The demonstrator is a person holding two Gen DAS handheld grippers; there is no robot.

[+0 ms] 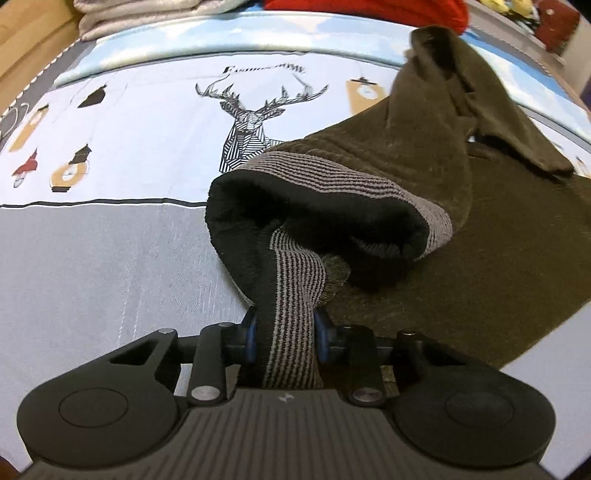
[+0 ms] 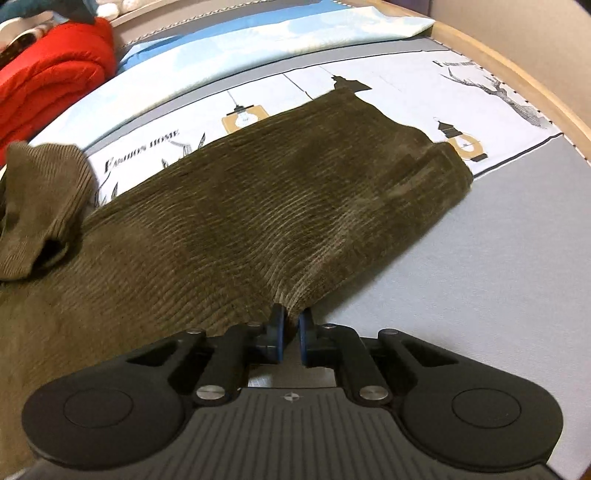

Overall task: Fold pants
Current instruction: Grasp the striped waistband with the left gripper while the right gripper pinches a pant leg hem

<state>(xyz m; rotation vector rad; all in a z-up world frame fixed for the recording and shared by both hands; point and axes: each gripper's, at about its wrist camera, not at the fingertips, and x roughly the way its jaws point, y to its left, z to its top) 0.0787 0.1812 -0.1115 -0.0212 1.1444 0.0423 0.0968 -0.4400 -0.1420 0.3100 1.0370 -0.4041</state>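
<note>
Olive-brown corduroy pants point(image 2: 258, 206) lie spread on a printed bedsheet point(image 2: 498, 258). My left gripper point(image 1: 286, 328) is shut on the grey-and-black striped waistband point(image 1: 291, 332) and holds it lifted, so the black lining point(image 1: 314, 218) gapes open. One pant leg point(image 1: 461, 99) is bunched and raised at the upper right. My right gripper point(image 2: 291, 332) is shut on the near edge of the pants along the leg. The leg's hem end point(image 2: 436, 166) lies flat farther away, and the bunched part point(image 2: 40, 199) shows at the left.
A red folded quilt point(image 2: 51, 85) and a blue pillow point(image 2: 295, 40) lie at the far side of the bed. Grey folded cloth point(image 1: 155, 14) sits at the top left. A wooden bed frame point(image 2: 535, 92) runs along the right edge. The sheet bears a deer print point(image 1: 251, 125).
</note>
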